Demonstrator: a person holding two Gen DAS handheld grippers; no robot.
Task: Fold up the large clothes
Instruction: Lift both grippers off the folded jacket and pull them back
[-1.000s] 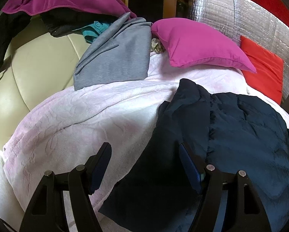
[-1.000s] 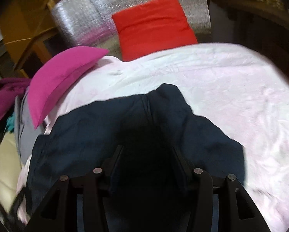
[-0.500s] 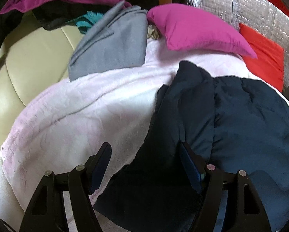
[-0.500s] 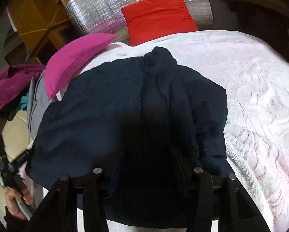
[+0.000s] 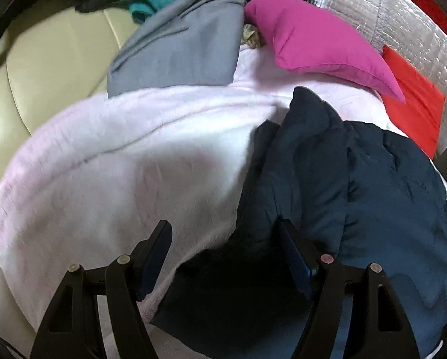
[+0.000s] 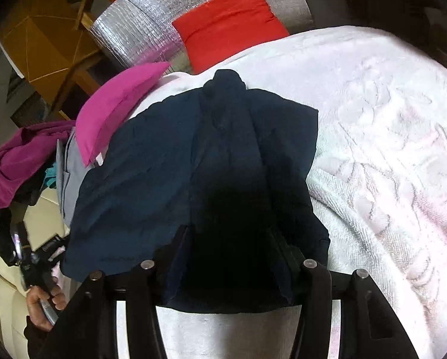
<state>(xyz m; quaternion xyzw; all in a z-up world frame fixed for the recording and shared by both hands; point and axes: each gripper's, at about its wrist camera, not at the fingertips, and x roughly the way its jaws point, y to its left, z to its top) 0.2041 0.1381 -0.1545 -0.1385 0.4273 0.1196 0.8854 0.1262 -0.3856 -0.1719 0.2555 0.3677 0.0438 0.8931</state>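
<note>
A navy padded jacket (image 6: 169, 161) lies spread on the pale pink blanket (image 6: 387, 137), collar toward the pillows. My right gripper (image 6: 229, 233) sits at the jacket's near hem. Its jaws are opening, with dark jacket fabric lying between the fingers (image 6: 183, 239). In the left wrist view the same jacket (image 5: 387, 209) fills the right side. My left gripper (image 5: 223, 230) hovers open over the jacket's left edge, one finger above the blanket (image 5: 118, 155) and the other above the navy cloth. That gripper, in a person's hand (image 6: 41, 302), also shows low on the left of the right wrist view.
A magenta pillow (image 5: 319, 39) and a red pillow (image 5: 414, 107) lean on a silver quilted headboard (image 5: 402, 24). A folded grey garment (image 5: 181, 48) lies at the blanket's far left. A cream seat (image 5: 56, 59) holds a heap of clothes (image 6: 17, 161).
The right gripper drew back toward the near hem and lowered, and the jacket went from lifted and bunched to spread flat. The left gripper sank a little toward the jacket's left edge.
</note>
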